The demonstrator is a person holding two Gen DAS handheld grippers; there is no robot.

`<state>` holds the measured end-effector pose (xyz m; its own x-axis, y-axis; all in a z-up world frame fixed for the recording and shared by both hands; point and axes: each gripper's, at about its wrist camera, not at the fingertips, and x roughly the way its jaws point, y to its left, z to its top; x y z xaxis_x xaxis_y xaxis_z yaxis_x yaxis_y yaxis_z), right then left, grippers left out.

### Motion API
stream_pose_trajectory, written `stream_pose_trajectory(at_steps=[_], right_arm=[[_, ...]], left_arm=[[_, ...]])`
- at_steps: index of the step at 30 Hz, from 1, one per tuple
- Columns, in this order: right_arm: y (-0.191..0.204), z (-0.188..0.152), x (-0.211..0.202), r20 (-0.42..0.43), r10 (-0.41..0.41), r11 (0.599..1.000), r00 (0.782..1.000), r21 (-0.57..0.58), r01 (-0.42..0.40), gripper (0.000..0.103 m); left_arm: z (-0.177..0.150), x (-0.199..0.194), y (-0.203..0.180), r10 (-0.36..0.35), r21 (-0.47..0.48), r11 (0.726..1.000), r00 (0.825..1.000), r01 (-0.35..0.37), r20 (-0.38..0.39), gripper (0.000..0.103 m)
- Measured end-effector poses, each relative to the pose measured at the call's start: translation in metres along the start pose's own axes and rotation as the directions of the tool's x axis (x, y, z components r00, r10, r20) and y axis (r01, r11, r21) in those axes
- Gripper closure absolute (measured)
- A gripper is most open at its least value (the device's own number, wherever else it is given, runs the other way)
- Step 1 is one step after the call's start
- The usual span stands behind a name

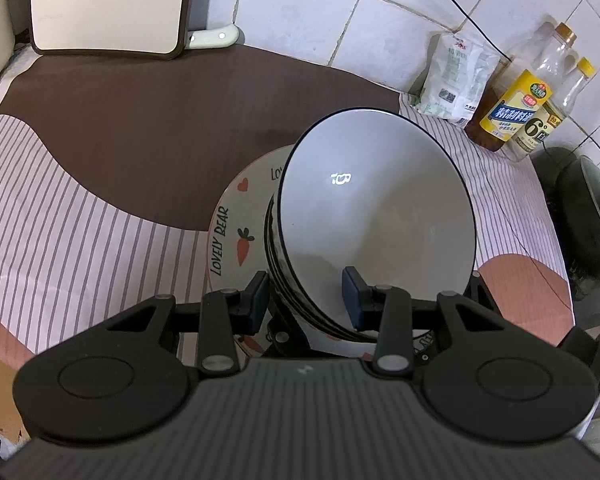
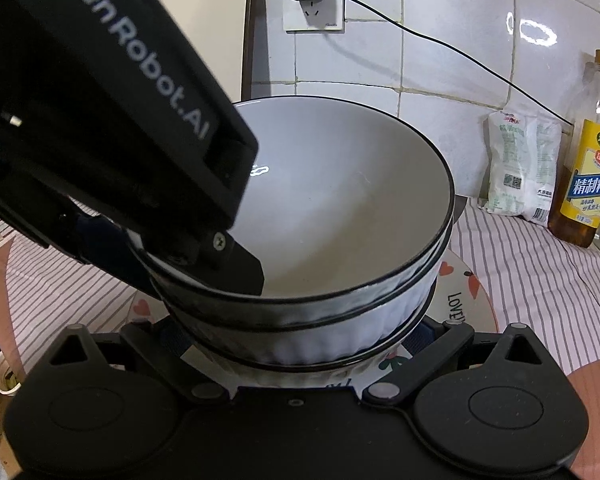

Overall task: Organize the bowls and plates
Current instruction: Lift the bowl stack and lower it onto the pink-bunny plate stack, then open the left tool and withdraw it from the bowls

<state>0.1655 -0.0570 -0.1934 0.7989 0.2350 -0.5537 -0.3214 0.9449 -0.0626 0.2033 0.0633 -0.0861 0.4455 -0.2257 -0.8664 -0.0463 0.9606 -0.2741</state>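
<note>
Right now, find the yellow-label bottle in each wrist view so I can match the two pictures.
Left wrist view: the yellow-label bottle stands upper right, against the tiled wall, right of the white bag.
Right wrist view: the bottle is at the far right edge, again right of the bag.
Shared landmark: the black cable running down the tiles toward the bag.

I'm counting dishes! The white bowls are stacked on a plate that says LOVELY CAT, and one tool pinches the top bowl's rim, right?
Nearly. In the left wrist view the plate under the stacked bowls reads LOVELY BEAR, not CAT. The left tool does pinch the top bowl's rim.
</note>
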Motion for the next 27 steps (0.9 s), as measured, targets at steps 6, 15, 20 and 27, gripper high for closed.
stream_pose_trajectory(at_steps=[6,15,20,27], right_arm=[[0.002,0.000,0.001,-0.011,-0.004,1.000,1.000,-0.008,0.004,0.001],[-0.007,0.009,-0.011,-0.118,0.017,0.992,0.993,0.125,-0.002,0.001],[-0.005,0.013,-0.036,-0.106,-0.013,0.994,0.994,0.109,0.024,0.001],[-0.009,0.017,-0.081,-0.076,-0.036,0.987,0.996,0.151,0.047,0.001]], left_arm=[[0.001,0.000,0.001,-0.005,-0.010,1.000,1.000,0.005,-0.004,0.065],[0.003,-0.001,0.005,-0.011,-0.041,0.999,1.000,0.012,0.013,0.063],[0.001,-0.017,-0.001,0.040,0.019,0.999,0.997,-0.042,0.065,0.061],[-0.004,-0.054,-0.008,0.045,0.065,0.996,0.992,-0.053,0.115,0.056]])
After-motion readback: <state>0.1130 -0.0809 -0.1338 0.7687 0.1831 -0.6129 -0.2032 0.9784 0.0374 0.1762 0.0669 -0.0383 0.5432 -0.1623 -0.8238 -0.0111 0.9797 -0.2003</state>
